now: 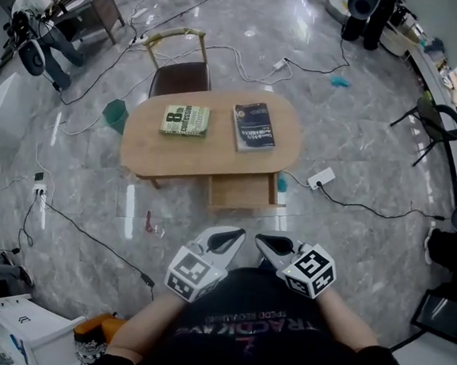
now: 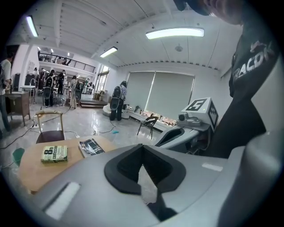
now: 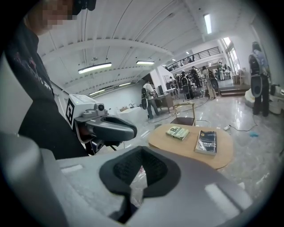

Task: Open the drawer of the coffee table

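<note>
The floor [image 1: 358, 157] is grey polished stone that shines from the lamps, and cables [image 1: 369, 208] lie across it. Well ahead of the left tool [image 1: 232, 235] stands a wooden chair [image 1: 179, 70] with a brown seat, and far to the right of this tool a black chair [image 1: 439, 123]. Further on, large windows [image 2: 171, 95] with pale blinds fill the wall under a long ceiling lamp [image 2: 175, 32].
</note>
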`<control>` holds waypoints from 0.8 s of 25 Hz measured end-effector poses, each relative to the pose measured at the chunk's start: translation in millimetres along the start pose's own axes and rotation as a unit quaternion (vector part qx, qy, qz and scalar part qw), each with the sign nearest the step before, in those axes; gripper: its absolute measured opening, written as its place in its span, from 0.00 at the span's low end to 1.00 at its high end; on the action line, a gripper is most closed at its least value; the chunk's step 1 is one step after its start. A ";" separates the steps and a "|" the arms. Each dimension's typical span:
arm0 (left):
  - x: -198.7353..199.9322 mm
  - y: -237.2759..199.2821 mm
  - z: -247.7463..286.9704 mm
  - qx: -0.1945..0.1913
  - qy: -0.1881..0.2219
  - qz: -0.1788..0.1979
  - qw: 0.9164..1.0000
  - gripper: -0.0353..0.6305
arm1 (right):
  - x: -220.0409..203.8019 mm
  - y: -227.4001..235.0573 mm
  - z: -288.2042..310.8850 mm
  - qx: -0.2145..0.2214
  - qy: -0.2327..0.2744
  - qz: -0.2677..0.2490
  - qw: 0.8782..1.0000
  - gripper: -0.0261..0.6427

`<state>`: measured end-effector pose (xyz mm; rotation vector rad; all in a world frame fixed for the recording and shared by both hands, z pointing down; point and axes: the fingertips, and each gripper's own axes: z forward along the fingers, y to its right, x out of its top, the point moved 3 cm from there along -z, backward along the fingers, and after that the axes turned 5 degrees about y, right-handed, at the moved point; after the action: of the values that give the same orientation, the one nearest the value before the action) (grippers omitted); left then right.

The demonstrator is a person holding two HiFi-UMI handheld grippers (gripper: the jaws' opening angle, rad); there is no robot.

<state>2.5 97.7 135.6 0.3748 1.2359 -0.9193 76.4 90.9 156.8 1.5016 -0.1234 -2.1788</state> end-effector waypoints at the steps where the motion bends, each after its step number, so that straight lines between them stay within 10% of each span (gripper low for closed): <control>1: 0.9 -1.6 0.1 -0.001 0.000 -0.001 1.000 0.06 | 1.4 0.7 0.6 -0.001 0.001 0.000 1.000 0.04; 20: 3.9 -14.6 5.4 -0.010 -0.002 0.001 1.000 0.06 | 4.4 8.6 10.7 -0.003 -0.001 0.006 1.000 0.04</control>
<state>-5.0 83.6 137.0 0.3585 1.2390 -0.9053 68.5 79.3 160.1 1.4921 -0.1260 -2.1680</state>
